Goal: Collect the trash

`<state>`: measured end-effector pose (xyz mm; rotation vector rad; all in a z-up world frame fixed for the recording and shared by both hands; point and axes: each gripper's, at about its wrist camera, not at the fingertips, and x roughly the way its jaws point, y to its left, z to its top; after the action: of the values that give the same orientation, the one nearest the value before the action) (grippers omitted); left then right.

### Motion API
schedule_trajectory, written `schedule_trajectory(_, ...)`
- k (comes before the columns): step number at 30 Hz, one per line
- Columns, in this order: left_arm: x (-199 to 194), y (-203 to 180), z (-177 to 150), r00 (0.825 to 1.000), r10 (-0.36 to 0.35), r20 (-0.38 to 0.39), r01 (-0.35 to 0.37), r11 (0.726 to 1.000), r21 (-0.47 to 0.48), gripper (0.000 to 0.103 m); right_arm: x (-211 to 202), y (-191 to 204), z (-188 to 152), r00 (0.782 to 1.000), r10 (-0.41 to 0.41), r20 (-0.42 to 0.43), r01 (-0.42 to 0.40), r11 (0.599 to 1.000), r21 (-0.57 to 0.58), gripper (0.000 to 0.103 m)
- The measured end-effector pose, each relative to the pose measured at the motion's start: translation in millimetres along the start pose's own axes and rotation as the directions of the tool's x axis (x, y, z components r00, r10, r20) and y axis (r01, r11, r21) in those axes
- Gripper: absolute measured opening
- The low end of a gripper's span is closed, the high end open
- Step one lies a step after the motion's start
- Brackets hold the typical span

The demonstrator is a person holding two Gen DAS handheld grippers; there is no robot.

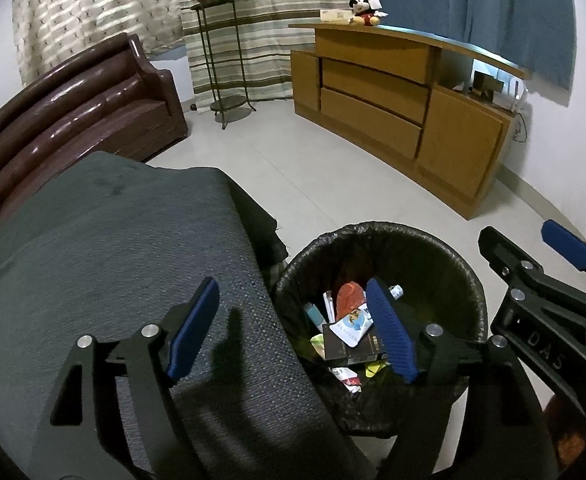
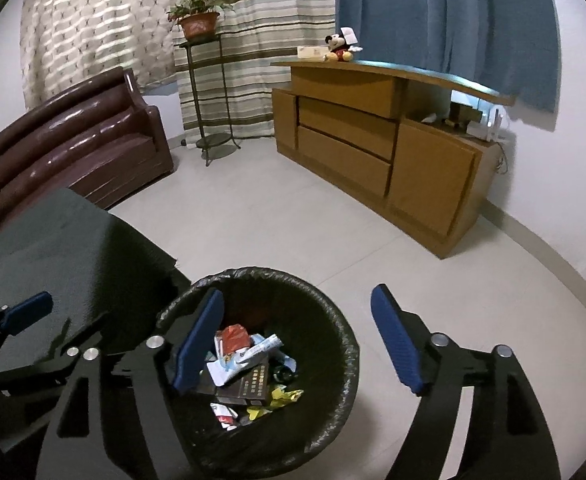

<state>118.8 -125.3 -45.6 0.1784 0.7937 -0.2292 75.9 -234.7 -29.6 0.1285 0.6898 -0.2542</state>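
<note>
A round bin with a black liner (image 1: 445,280) stands on the floor beside a table draped in dark grey cloth (image 1: 113,260). Inside lie a white-and-blue packet (image 1: 351,326), a red wrapper (image 1: 349,294), a dark box (image 1: 357,350) and other scraps. My left gripper (image 1: 291,286) is open and empty, straddling the table edge and the bin's left rim. My right gripper (image 2: 297,292) is open and empty over the bin's right rim (image 2: 333,308), the trash (image 2: 237,356) below its left finger. Each gripper shows at the edge of the other's view, with a blue pad (image 1: 567,244) at the right and a blue pad (image 2: 29,312) at the left.
A brown leather sofa (image 1: 73,112) stands behind the table. At the back are a metal plant stand (image 1: 221,52) with a potted plant, and a wooden cabinet (image 1: 393,100) bearing a plush toy (image 1: 365,10). Pale tiled floor (image 2: 293,220) lies between bin and cabinet.
</note>
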Motion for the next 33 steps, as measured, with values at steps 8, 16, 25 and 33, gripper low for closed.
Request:
schedule_trajectory(8,-10,8,-4,1.000,0.008,0.011,-0.008,1.000,-0.012,0.075,-10,1,-2,1.000,-0.002,0.017,0.002,1.000,-0.003,0.080)
schedule_trajectory(16,-28,24,-15,0.999,0.020,0.024,-0.020,0.999,-0.040,0.077,-27,1,-8,0.998,-0.035,0.049,0.034,0.999,0.019,0.085)
schedule_trajectory(25,-66,38,-25,0.995,0.040,0.088,-0.035,0.998,-0.060,0.086,-54,15,-16,0.994,-0.019,0.106,0.020,1.000,-0.010,0.085)
schedule_trajectory(33,-99,48,-36,0.988,0.067,0.139,-0.055,0.995,-0.086,0.090,-78,27,-18,0.993,0.031,0.113,-0.023,0.998,-0.064,0.085)
